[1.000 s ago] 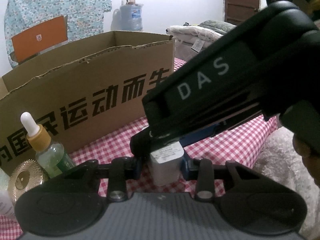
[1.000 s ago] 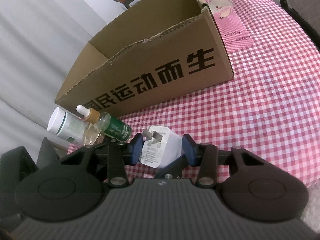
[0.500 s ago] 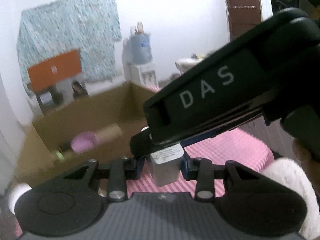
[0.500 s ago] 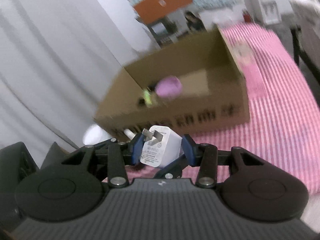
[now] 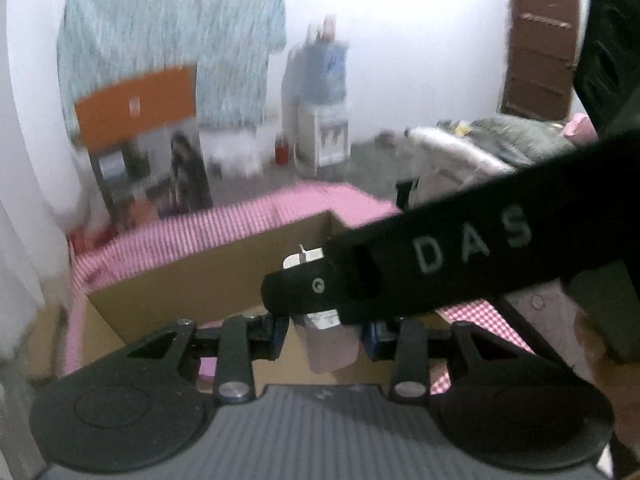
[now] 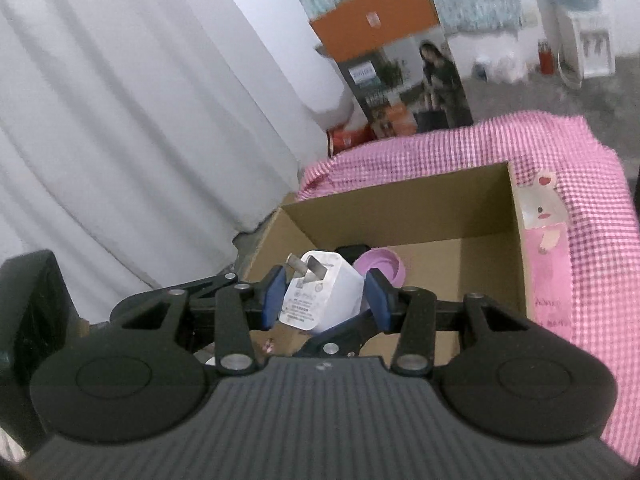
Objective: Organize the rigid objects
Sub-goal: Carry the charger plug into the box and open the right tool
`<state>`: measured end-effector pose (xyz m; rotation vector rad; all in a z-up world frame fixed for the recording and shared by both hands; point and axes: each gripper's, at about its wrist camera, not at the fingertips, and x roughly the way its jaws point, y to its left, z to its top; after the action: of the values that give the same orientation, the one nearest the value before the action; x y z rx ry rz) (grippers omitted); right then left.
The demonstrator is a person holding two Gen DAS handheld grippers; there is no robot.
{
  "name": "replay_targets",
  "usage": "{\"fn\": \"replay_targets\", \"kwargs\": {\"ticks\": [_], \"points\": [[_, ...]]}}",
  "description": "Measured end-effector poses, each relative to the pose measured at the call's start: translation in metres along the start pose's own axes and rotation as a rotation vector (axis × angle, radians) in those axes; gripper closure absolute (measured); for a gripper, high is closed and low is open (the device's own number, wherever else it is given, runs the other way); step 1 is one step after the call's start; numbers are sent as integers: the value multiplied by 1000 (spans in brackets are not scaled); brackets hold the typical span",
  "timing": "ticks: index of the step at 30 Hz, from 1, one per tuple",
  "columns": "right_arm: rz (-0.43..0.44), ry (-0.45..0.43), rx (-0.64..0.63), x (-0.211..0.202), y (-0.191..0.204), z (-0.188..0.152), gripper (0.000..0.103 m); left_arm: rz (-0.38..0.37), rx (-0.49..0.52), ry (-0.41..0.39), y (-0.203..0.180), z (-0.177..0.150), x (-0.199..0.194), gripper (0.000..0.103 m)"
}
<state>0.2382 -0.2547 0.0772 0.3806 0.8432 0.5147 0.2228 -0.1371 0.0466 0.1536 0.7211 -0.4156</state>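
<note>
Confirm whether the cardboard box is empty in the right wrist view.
No: inside the cardboard box a pink round object and a dark item lie behind the white charger.

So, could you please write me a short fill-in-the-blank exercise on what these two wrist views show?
1. Both grippers are shut on one white ____.
2. The charger hangs above an open ____ box.
3. Inside the box lies a round ____ lid.
4. The cloth under the box is pink and white ____.

Missing words: charger; cardboard; purple; checked
</note>
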Motion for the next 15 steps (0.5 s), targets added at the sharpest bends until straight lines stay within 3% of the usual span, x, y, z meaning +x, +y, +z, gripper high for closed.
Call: {"fn": "replay_targets", "kwargs": {"ticks": [8,15], "points": [[-24,189,115,86,-57,47,60,-41,-174,272,52,36,104,65],[-50,283,139,142,-85,54,61,-31,-262,386,65,22,147,66]]}}
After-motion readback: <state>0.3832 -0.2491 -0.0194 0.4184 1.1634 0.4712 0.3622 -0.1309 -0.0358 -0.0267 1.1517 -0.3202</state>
